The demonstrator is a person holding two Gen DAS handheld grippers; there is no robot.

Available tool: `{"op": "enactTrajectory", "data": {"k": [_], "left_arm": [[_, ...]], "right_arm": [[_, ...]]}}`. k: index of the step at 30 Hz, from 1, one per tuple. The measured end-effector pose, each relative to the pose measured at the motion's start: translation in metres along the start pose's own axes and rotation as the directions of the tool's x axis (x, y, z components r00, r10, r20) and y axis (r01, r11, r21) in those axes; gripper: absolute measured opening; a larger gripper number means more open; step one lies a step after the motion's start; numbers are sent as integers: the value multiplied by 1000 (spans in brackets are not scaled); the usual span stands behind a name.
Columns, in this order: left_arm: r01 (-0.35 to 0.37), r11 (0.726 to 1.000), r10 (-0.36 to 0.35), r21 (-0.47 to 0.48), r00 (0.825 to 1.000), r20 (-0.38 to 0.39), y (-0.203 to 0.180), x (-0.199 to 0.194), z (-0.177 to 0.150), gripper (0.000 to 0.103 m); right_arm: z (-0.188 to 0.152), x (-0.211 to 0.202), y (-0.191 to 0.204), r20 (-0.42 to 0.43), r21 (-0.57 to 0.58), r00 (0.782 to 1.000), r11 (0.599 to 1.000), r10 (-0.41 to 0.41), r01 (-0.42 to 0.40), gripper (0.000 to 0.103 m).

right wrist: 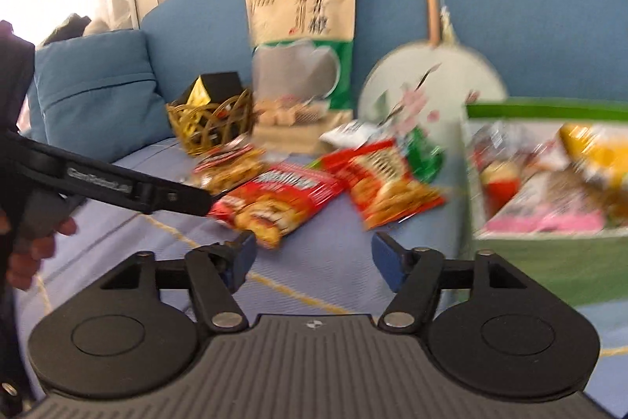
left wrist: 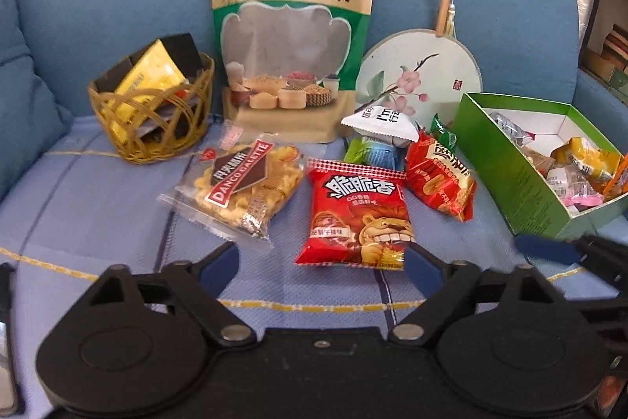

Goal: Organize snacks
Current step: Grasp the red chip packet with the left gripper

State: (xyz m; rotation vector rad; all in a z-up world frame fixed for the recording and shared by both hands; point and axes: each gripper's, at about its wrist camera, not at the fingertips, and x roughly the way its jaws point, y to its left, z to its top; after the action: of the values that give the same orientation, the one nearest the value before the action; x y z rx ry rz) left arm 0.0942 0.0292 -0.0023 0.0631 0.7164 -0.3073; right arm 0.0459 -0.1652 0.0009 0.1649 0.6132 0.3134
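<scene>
While the left gripper [left wrist: 322, 262] is hovering with its jaws spread wide and nothing between them, the left wrist view is showing a red lion-print snack bag [left wrist: 355, 214] lying on the blue sofa cover [left wrist: 98, 199] just ahead of the fingertips. A clear Danco Galette cookie pack [left wrist: 239, 183] is sitting to its left, near a wicker basket [left wrist: 153, 132] holding a yellow packet. A second red snack bag [left wrist: 441, 179] is resting beside a green box [left wrist: 506, 167] holding mixed snacks. A tall grain pouch [left wrist: 294, 26] and a round fan [left wrist: 424, 73] are leaning against the backrest. Through the blurred right wrist view, the right gripper [right wrist: 312, 258] is hanging open and empty before the lion-print bag [right wrist: 274, 199], with the green box [right wrist: 549, 258] at right.
</scene>
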Motion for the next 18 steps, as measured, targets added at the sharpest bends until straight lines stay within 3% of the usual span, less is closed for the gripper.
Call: {"op": "enactTrajectory", "data": {"k": [5, 8, 10, 11, 12, 13, 16, 18], "left_arm": [[70, 996, -72, -58, 997, -32, 4, 31, 17, 103], [71, 994, -76, -78, 995, -58, 6, 52, 22, 103], [94, 990, -103, -107, 991, -81, 9, 62, 21, 95], [125, 984, -136, -128, 987, -84, 11, 64, 21, 77], [156, 977, -169, -148, 982, -84, 12, 64, 20, 69], [165, 975, -180, -147, 980, -90, 10, 63, 20, 69], [212, 970, -225, -119, 968, -106, 6, 54, 15, 53], [245, 958, -264, -147, 955, -131, 7, 46, 8, 52]], "right_arm": [[-6, 14, 8, -31, 47, 999, 998, 42, -40, 96], [-6, 23, 4, -50, 108, 997, 992, 67, -61, 95], [-6, 26, -1, -62, 140, 996, 988, 72, -62, 95], [-6, 28, -4, -68, 154, 995, 986, 75, -64, 95], [-6, 27, -6, -69, 168, 995, 984, 75, -62, 94], [-7, 27, -9, -72, 181, 995, 982, 73, -59, 94], [-7, 25, -10, -91, 173, 995, 985, 42, -26, 94], [-9, 23, -11, -98, 180, 994, 983, 48, -29, 95]]}}
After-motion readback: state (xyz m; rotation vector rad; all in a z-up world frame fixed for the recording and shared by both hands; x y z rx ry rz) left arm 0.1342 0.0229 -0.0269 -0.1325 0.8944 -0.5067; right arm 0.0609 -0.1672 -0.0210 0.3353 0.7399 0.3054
